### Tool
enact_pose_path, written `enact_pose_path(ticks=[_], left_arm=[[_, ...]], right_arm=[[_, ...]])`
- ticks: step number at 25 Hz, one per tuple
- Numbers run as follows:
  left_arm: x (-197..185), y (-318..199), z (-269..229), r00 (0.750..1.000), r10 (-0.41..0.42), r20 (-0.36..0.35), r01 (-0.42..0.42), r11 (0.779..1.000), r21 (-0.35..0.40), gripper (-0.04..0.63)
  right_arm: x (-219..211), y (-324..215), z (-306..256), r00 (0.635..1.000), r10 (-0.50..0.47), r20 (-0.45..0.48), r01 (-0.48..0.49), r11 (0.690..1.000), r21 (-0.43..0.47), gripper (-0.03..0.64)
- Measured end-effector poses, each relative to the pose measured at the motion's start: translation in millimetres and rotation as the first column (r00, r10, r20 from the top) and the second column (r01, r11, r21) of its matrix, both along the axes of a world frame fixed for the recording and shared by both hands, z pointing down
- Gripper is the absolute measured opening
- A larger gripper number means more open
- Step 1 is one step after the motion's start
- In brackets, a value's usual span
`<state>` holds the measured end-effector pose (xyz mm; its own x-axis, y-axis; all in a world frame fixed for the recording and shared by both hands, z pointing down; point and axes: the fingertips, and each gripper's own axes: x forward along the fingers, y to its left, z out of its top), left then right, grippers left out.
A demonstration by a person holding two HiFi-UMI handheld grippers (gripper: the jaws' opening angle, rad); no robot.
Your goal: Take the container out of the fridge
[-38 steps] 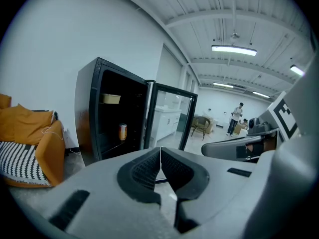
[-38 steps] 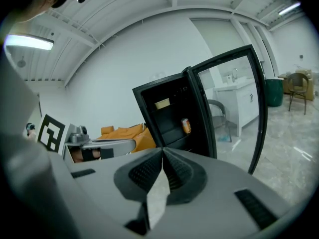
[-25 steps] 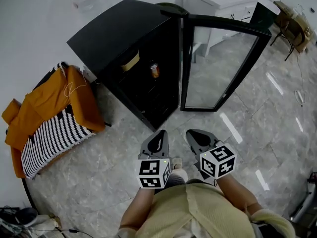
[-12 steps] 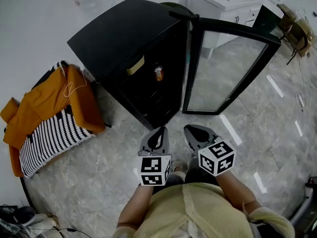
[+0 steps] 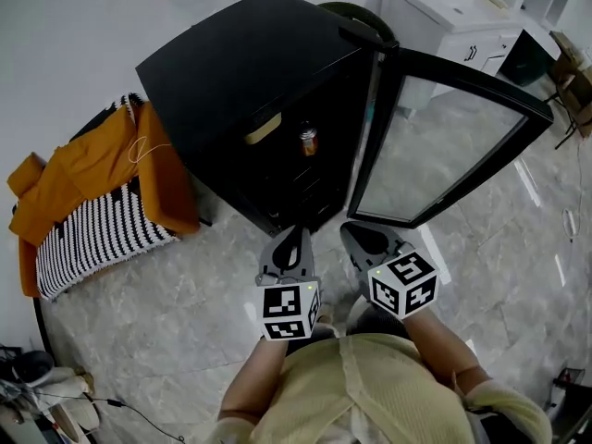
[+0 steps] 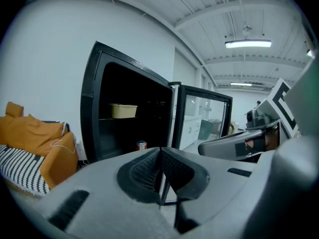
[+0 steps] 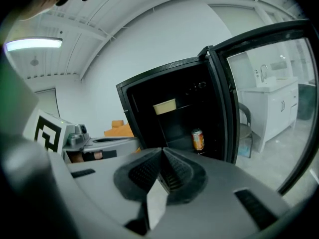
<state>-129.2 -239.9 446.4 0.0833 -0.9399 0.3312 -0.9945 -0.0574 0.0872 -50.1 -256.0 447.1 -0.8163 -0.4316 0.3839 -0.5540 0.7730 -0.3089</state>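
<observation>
**Floor** (image 5: 166,322): pale stone tile. It is bare between the person and the cabinet front, so there is room to step in and back straight out.

**Fridge** (image 5: 231,63): a low black box on the floor against the far white wall, with a dark interior. Its frame edges are hard. The left wall stands just beside a seat draped in orange cloth (image 5: 92,169), so there is little slack on that side.

**Door** (image 5: 444,146): a black frame with a glass pane, swung fully out to the right. Its lower near corner sits near the right gripper's path, and that is the edge to mind on withdrawal.

**Container** (image 5: 264,129): a cream rectangular tub on the upper shelf, toward the left and close to the shelf's front edge. It looks like thin, light plastic with smooth walls that may flex and slip. Whether it has contents or a lid cannot be told. The likely hold is the near rim or one grip on each end wall, kept level as it comes out.

**Can** (image 5: 308,141): upright on a lower shelf, right of the tub and below it. It stands well apart and should not obstruct.

**Left gripper** (image 6: 160,153): its fingers (image 6: 142,171) are pressed together with nothing between them. It points at the opening, well short of it.

**Right gripper** (image 7: 162,154): its fingers (image 7: 180,171) are likewise closed and empty. It sits beside the left one, and both would need to spread before taking the tub.
</observation>
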Motion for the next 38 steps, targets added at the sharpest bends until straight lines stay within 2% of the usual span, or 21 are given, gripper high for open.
enact_pose_path(ticks=[10,14,16,24,29,31,33,36,38], left_arm=[[1.5,-41.7,0.1,0.984,-0.177,-0.021,0.178,0.984,0.018,0.026],[-12.0,-52.8,-1.7,0.957,-0.283,-0.057,0.285,0.958,0.031,0.026],[-19.2,-58.7,-4.0,0.945,-0.323,-0.054,0.325,0.945,0.042,0.026],[-35.5,-81.7,-6.6,0.898,-0.436,-0.057,0.439,0.895,0.078,0.028],[-43.9,-98.8,-9.0,0.878,-0.476,-0.056,0.479,0.874,0.083,0.028],[-46.6,-104.7,-13.2,0.872,-0.488,-0.026,0.488,0.867,0.096,0.028],[-48.0,-111.5,-19.4,0.871,-0.489,0.036,0.483,0.868,0.112,0.028],[-49.6,-122.4,-31.8,0.866,-0.47,0.173,0.453,0.882,0.126,0.028],[-52.5,-128.1,-38.7,0.845,-0.462,0.268,0.442,0.887,0.134,0.028]], right_arm=[[3.8,-46.5,2.2,0.987,-0.16,-0.014,0.16,0.987,-0.008,0.029],[-2.3,-59.6,5.1,0.975,-0.222,-0.021,0.222,0.975,0.005,0.029],[-7.6,-63.9,4.8,0.966,-0.258,-0.027,0.259,0.966,0.024,0.029],[-18.8,-81.6,4.3,0.929,-0.37,-0.03,0.371,0.928,0.042,0.029],[-17.5,-87.3,10.6,0.906,-0.422,-0.031,0.422,0.906,0.029,0.029],[-16.4,-89.3,11.8,0.898,-0.439,-0.03,0.44,0.898,0.028,0.029],[-15.1,-91.8,13.2,0.889,-0.457,-0.028,0.458,0.888,0.028,0.029],[-15.3,-95.0,14.5,0.874,-0.486,-0.026,0.487,0.873,0.028,0.029],[-16.6,-96.9,14.0,0.864,-0.503,-0.021,0.503,0.864,0.03,0.029]])
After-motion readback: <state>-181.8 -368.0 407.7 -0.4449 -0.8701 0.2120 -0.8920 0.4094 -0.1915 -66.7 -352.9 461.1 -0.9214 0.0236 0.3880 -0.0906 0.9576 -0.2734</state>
